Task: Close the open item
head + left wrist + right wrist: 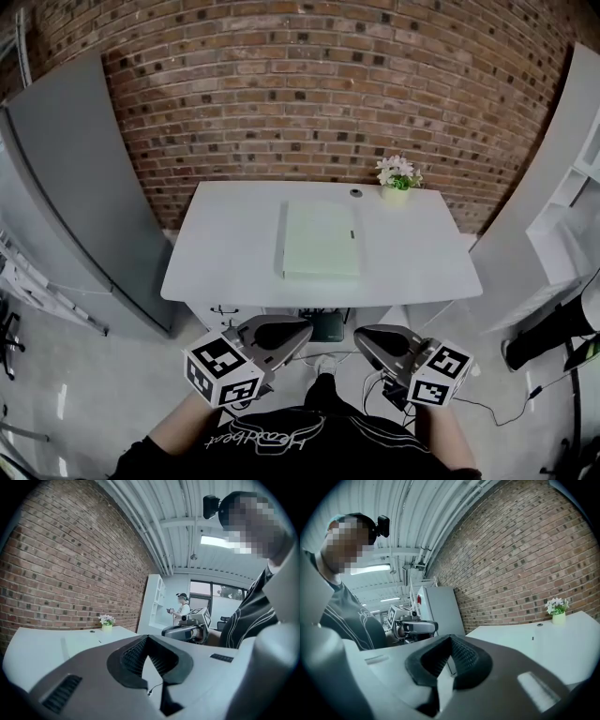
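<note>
A pale green flat item (pixel 321 239), like a book or folder, lies in the middle of the white table (pixel 216 262); it also shows as a pale slab (pixel 89 641) in the left gripper view. Both grippers hang close to my body, short of the table's front edge and apart from the item. My left gripper (pixel 305 328) (pixel 147 637) is shut with nothing between its jaws. My right gripper (pixel 361 335) (pixel 451 637) is shut and empty too. They point at each other, tips a short gap apart.
A small pot of flowers (pixel 397 178) and a small round object (pixel 356 192) stand at the table's far right, by the brick wall. A grey panel (pixel 75 187) stands left, white shelving (pixel 562 216) right. Cables (pixel 497 408) lie on the floor. A person (pixel 180 609) stands far off.
</note>
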Tool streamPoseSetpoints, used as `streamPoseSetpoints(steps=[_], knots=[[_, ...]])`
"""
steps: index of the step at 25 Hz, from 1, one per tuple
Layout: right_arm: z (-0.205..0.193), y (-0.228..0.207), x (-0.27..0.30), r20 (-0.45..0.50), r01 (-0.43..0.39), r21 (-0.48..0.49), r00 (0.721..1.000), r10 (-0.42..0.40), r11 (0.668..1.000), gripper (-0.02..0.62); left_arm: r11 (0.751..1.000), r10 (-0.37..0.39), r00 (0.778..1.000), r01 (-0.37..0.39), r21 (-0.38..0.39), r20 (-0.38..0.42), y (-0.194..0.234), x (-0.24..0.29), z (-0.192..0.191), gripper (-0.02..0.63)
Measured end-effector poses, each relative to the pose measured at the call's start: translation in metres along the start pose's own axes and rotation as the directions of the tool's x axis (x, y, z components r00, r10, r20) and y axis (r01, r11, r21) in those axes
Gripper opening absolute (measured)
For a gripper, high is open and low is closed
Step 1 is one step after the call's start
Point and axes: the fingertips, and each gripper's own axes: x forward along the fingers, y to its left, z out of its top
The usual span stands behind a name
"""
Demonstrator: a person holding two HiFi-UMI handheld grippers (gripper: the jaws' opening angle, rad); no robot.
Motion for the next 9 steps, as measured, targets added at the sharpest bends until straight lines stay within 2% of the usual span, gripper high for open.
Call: streamPoseSetpoints(steps=[9], knots=[[0.000,-0.004,0.013,-0.015,0.000,0.005,1.000,0.000,1.000,0.002,1.000,-0.001,1.000,0.001,-0.002,0.011,0.012,-0.001,-0.001,0.002]])
